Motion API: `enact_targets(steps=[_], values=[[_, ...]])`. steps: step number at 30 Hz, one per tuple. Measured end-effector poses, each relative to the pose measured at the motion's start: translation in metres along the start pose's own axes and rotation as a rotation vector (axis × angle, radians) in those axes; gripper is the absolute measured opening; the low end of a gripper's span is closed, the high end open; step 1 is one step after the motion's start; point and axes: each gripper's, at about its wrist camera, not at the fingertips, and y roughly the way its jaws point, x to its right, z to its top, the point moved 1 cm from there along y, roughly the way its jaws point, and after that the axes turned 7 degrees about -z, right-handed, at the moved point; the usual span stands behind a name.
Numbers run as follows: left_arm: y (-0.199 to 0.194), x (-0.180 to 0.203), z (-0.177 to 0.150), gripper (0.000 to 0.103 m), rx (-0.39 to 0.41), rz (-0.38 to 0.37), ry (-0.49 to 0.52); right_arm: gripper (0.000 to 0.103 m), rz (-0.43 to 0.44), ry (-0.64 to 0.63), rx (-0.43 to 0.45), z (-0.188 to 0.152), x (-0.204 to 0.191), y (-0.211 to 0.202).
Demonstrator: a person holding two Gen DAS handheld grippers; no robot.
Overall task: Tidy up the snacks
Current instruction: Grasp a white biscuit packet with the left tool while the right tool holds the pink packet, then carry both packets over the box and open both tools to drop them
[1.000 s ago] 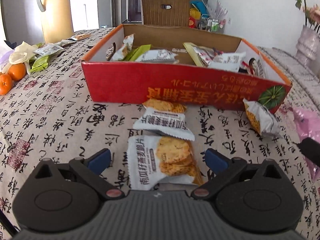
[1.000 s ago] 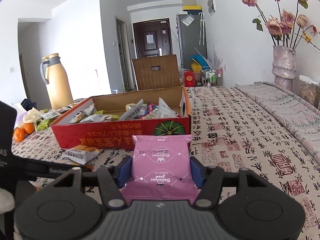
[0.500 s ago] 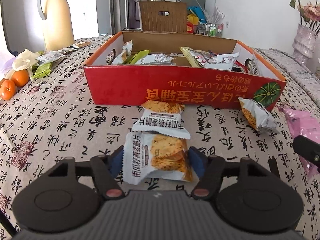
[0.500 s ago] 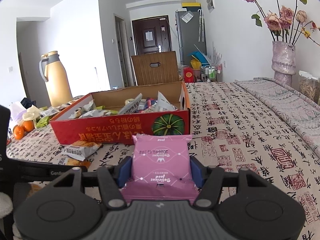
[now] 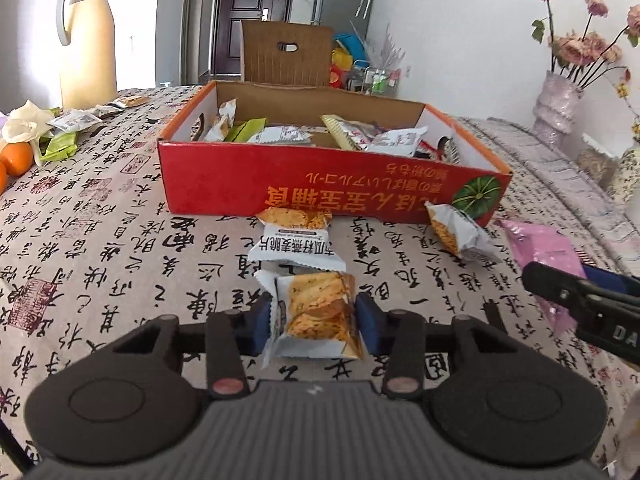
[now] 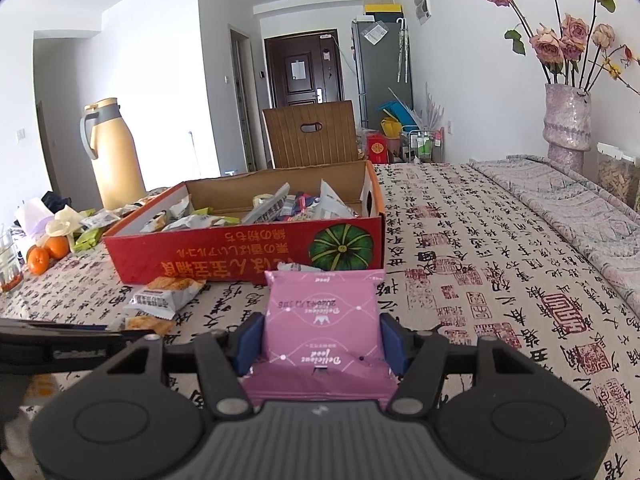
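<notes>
**Both grippers loaded; transfer to box pending**

With its jaws just closed, my left gripper pinches the cracker packet above the tablecloth. My right gripper clamps the pink packet, half open. Two packets lie beyond. Next, I judge: carry both over the red box wall and release.

Bright, even daylight, soft shadows, sharp focus, fisheye bending and dark corners at edges
</notes>
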Motion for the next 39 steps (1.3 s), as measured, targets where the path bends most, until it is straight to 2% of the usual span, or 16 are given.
enact_targets(steps=[11,23,29,32,36,39], values=[[-0.03,-0.001,0.009,0.045,0.072,-0.049,0.004,0.061,0.002,-0.009,0.016,0.003,-0.005,-0.007],[-0.05,0.001,0.038,0.045,0.162,-0.068,0.021,0.061,0.015,-0.011,0.057,0.021,-0.011,-0.006],[-0.048,0.0,0.062,0.045,0.203,-0.063,0.031,0.061,0.029,-0.006,0.086,0.039,-0.016,0.003],[-0.042,-0.002,0.076,0.045,0.217,-0.053,0.036,0.054,0.035,-0.006,0.106,0.05,-0.019,0.009],[-0.027,-0.007,0.092,0.045,0.223,-0.043,0.034,0.052,0.052,-0.01,0.126,0.066,-0.025,0.022],[-0.016,-0.015,0.099,0.045,0.206,-0.039,0.006,0.053,0.052,-0.006,0.103,0.071,-0.029,0.038]])
